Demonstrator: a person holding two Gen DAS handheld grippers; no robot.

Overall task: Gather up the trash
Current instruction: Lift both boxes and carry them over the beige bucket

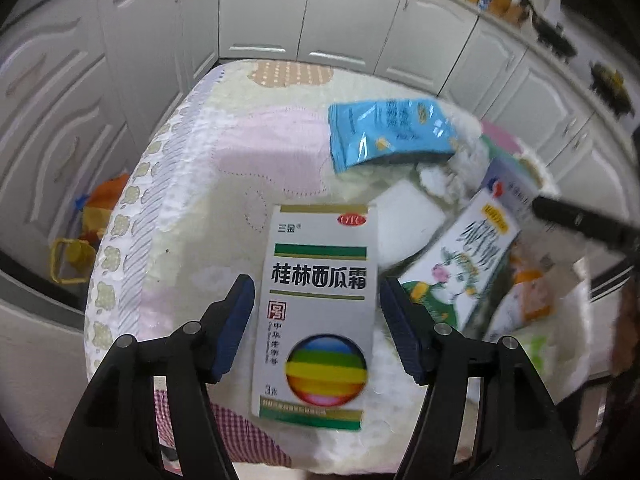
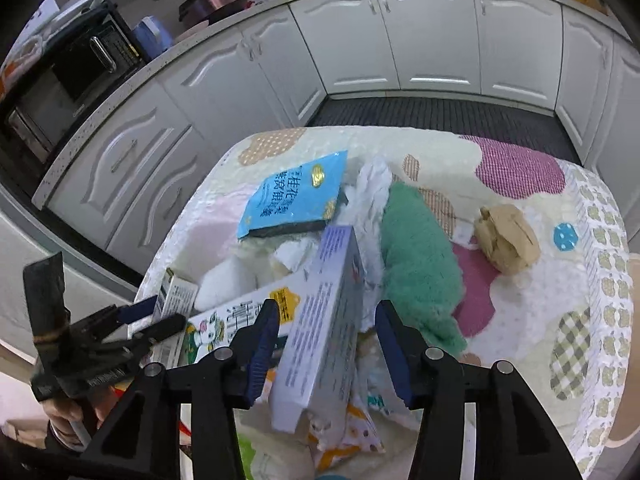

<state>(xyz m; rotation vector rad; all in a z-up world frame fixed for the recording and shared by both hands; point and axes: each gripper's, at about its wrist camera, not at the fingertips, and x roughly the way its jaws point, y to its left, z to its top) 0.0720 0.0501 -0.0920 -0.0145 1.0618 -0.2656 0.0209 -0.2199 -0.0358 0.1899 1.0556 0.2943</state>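
Cardboard: medicine box (image 1: 316,316) looks light, stiff, crushable; take its long sides. Left gripper (image 1: 316,300) wide open, straddling it, no contact. Right gripper (image 2: 326,324) open around pale blue box (image 2: 324,332), 12 o'clock, unclamped.

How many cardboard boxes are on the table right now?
3. A white medicine box sits between the open left gripper fingers; a lavender box stands on edge between the open right gripper fingers; a cartoon-printed carton lies between them. The pile may hide more.

A white medicine box (image 1: 318,312) lies on the quilted counter (image 1: 192,200) between the open fingers (image 1: 236,328) of the left gripper (image 1: 316,330), apart from both. A blue packet (image 1: 384,132) lies beyond it.
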